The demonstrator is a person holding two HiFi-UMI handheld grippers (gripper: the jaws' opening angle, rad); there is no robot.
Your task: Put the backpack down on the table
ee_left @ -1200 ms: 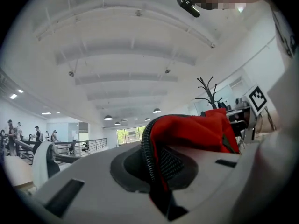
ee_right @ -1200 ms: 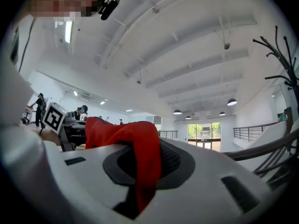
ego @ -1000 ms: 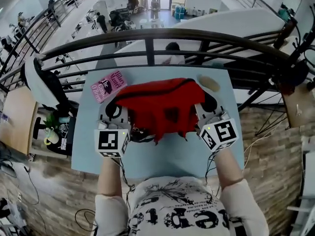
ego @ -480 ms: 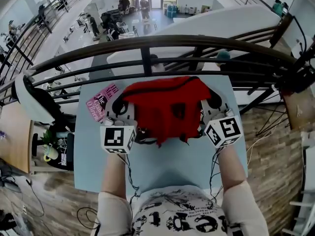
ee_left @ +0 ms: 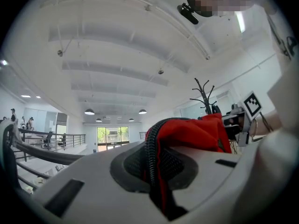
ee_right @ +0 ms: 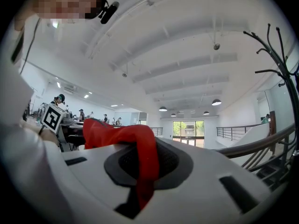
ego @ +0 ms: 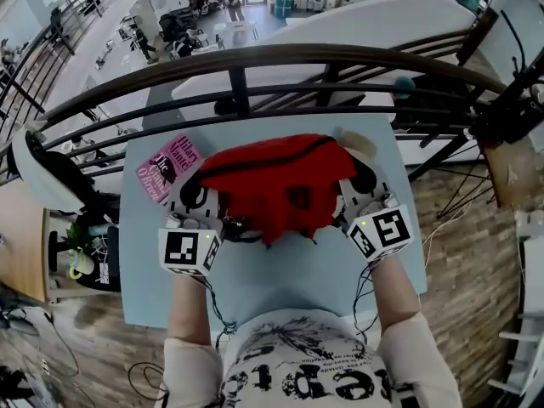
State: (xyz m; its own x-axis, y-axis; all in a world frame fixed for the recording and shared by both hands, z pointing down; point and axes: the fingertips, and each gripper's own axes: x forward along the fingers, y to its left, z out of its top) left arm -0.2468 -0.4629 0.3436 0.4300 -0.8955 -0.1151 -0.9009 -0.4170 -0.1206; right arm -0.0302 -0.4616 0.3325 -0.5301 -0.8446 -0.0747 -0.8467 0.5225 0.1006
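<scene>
The red backpack (ego: 272,185) is stretched between my two grippers above the far half of the light blue table (ego: 297,270). My left gripper (ego: 200,195) is shut on its left edge; in the left gripper view red fabric and a black zipper (ee_left: 150,160) are pinched in the jaws. My right gripper (ego: 361,181) has just been closing its jaws and grips the right edge, with a fold of red fabric (ee_right: 145,167) clamped between them. Whether the bag's underside touches the table, I cannot tell.
A pink book (ego: 166,167) lies at the table's far left corner. A tan round object (ego: 361,143) sits at the far right, behind the bag. A dark metal railing (ego: 255,62) runs just beyond the table's far edge, with a drop to a lower floor behind it.
Both grippers have shifted a little over the table with the backpack and sunk slightly. Both still hold the bag's edges.
</scene>
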